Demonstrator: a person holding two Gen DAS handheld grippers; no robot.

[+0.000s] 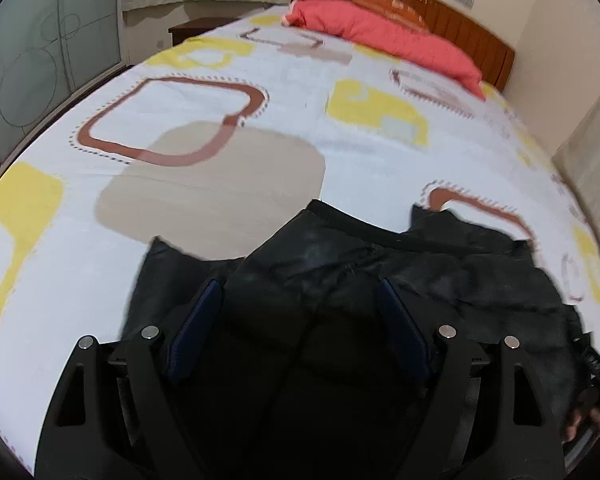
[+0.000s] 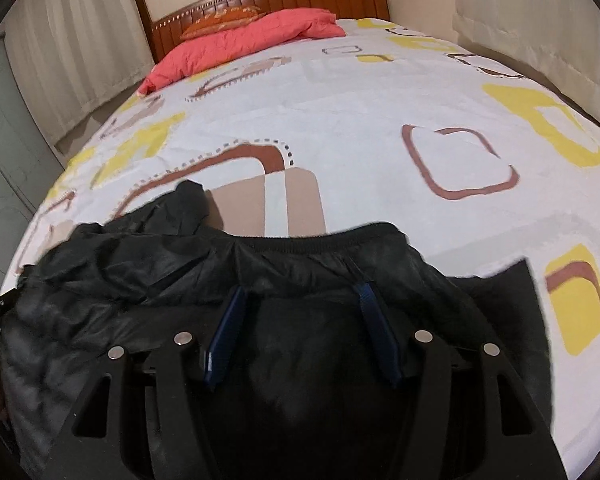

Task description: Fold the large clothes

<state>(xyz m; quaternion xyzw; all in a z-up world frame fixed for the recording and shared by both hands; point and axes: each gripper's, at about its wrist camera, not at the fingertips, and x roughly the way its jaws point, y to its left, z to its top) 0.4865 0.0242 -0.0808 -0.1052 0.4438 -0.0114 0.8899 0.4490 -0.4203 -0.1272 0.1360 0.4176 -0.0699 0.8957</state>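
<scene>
jacket (image 1: 340, 264) (black) on bed (image 1: 220, 152), under both spread fingers (image 1: 204, 320).

Black grippers (image 1: 302, 280) (blue pads (image 2: 228, 320))

No words, labels, brand marks or numbers can be read anywhere in either view. The sheet (image 1: 228, 60) on the bed carries only printed shapes, and the black garment (image 2: 300, 264) shows no tag.

Left claw (image 1: 302, 292) angled downward, jaws wide apart, right claw (image 2: 302, 296) angled downward, jaws parted
</scene>
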